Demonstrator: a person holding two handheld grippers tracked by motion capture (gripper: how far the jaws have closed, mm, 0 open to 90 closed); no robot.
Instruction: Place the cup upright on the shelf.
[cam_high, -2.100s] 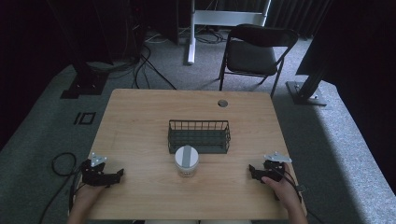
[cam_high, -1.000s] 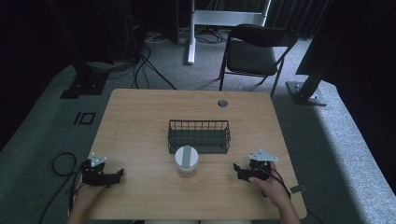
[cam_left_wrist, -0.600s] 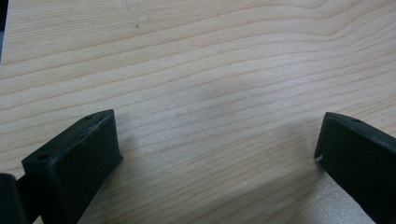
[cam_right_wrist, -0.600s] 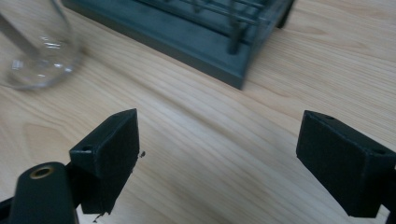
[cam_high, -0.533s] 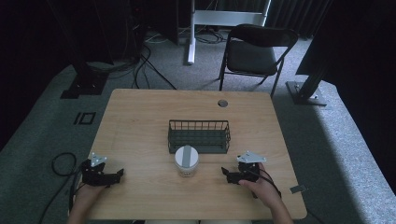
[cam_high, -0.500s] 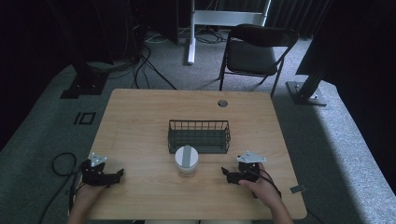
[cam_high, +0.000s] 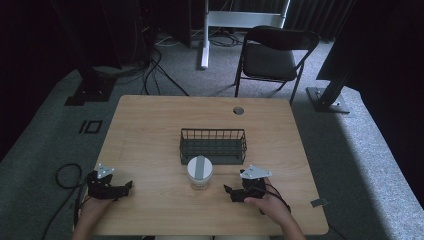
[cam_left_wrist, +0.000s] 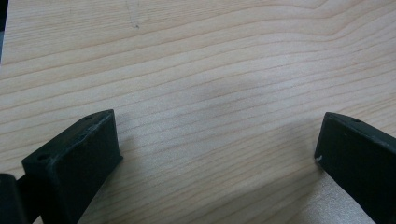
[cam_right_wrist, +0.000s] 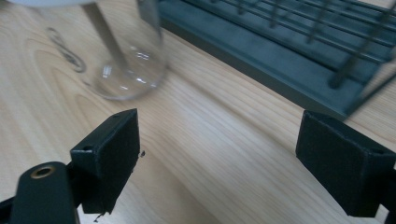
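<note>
On the left side of the wooden table (cam_high: 150, 130), the left gripper (cam_high: 122, 187) has stayed in the same spot near the front edge. Its jaws are wide open and hold nothing, with just bare wood between them. In the middle stands a clear jar (cam_high: 199, 172) with a white lid. It sits upright just in front of the dark wire basket (cam_high: 213, 145), very close to it. It has not moved. The big change is on the right. The right gripper (cam_high: 229, 192) has slid left across the table and is now near the jar, not touching it. Its jaws are spread wide and empty too. From the right gripper view, the jar (cam_right_wrist: 126, 56) is ahead and off to one side. It looks like this gripper is going to grab the jar next.
</note>
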